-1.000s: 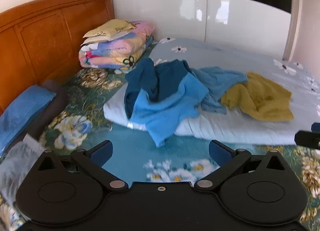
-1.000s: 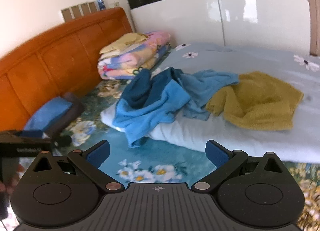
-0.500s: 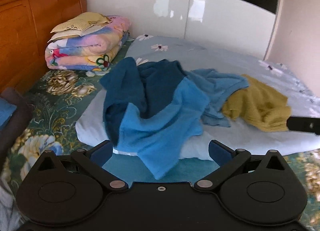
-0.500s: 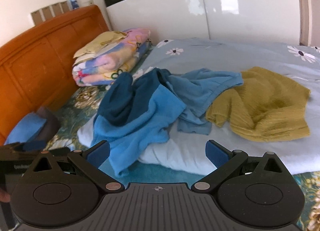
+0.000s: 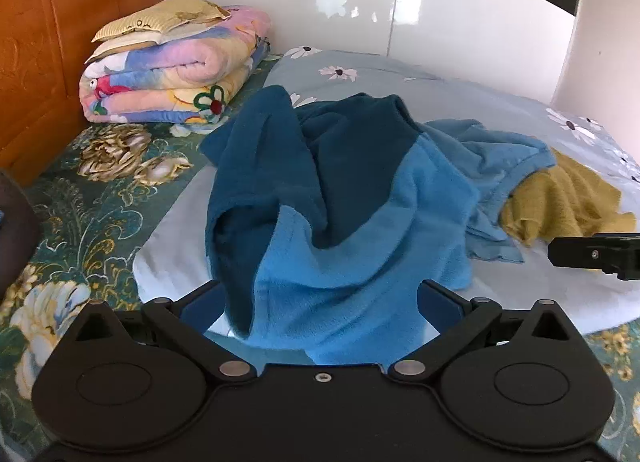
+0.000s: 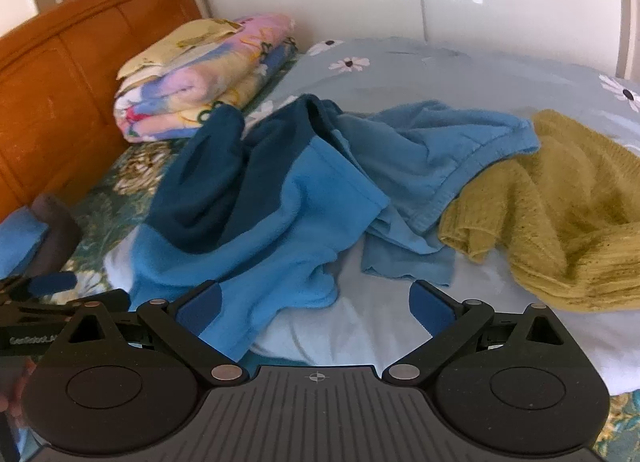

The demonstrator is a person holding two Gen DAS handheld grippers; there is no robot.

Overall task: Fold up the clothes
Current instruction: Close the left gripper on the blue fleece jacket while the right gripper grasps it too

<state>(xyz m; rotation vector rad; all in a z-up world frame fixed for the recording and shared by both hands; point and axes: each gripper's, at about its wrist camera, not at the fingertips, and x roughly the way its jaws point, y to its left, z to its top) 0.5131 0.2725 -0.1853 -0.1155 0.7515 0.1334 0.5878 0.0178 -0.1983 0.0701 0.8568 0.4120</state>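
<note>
A two-tone fleece top [image 5: 340,221], dark and bright blue, lies crumpled on a pale quilt [image 5: 400,77]. It partly covers a lighter blue garment [image 5: 492,165], which overlaps a mustard knitted sweater [image 5: 560,197]. My left gripper [image 5: 320,302] is open, and the fleece's lower edge shows between its fingers. Whether they touch it I cannot tell. My right gripper [image 6: 316,308] is open over the quilt's bare front, between the fleece top [image 6: 260,221] and the sweater [image 6: 560,221]. Each gripper shows at the edge of the other's view.
A folded stack of colourful blankets [image 5: 172,73] sits by the wooden headboard [image 5: 40,41]. A glossy white wardrobe [image 5: 400,1] runs along the far side of the bed. The green flowered sheet [image 5: 100,201] shows on the left, with a dark pillow [image 5: 12,229] at the edge.
Both grippers have moved forward and closer to the pile of clothes. The fleece's edge now lies between the left fingers. Both stay open.
</note>
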